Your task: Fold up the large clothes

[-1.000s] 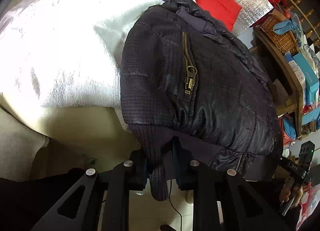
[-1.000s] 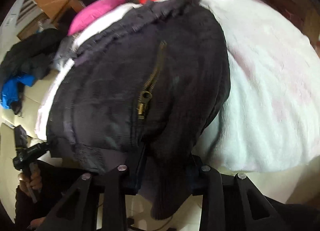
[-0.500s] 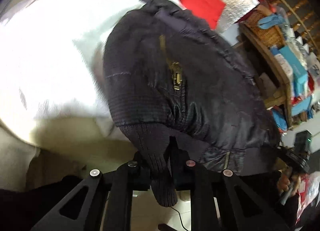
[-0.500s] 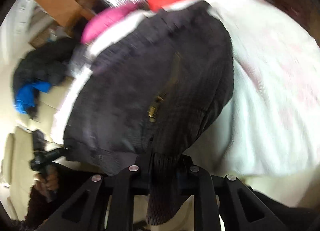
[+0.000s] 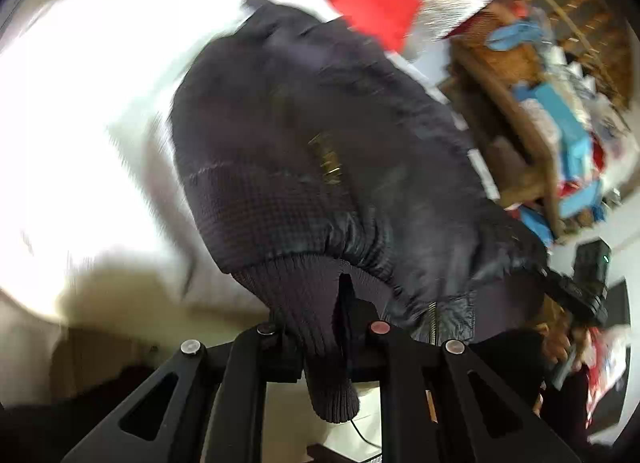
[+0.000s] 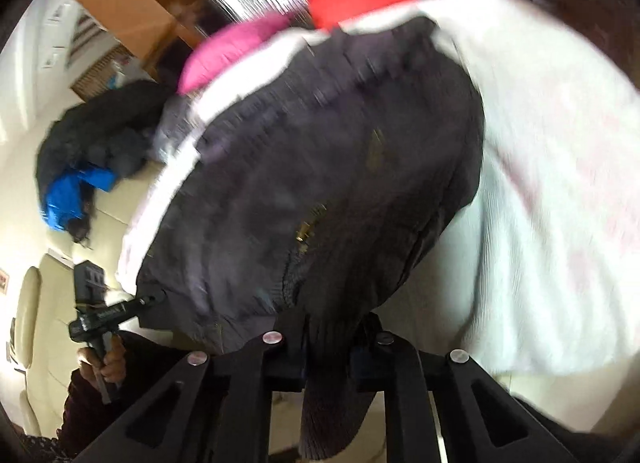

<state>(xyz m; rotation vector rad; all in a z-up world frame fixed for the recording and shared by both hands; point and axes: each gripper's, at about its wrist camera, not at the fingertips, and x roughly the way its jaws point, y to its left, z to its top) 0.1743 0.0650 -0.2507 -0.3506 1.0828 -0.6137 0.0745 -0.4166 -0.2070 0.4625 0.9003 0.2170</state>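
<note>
A dark padded jacket (image 5: pixel 320 151) with brass pocket zips lies on a white blanket (image 5: pixel 80 135), its ribbed hem lifted off the near edge. My left gripper (image 5: pixel 326 337) is shut on the ribbed hem (image 5: pixel 312 303) at one bottom corner, and a flap of ribbing hangs down between the fingers. In the right wrist view the same jacket (image 6: pixel 320 183) fills the middle, and my right gripper (image 6: pixel 328 343) is shut on the ribbed hem (image 6: pixel 332 391) at the other corner. Each view shows the other gripper in a hand at the jacket's far corner.
Red cushion (image 5: pixel 372 3) and pink cushion (image 6: pixel 236 51) lie beyond the jacket. A wooden shelf (image 5: pixel 532 135) crowded with boxes stands at the right of the left wrist view. More dark and blue clothes (image 6: pixel 80 167) are piled on a cream sofa at the left.
Both grippers have shut on the ribbed hem and risen, lifting the jacket's bottom edge off the blanket. The pictures are now blurred by motion.
</note>
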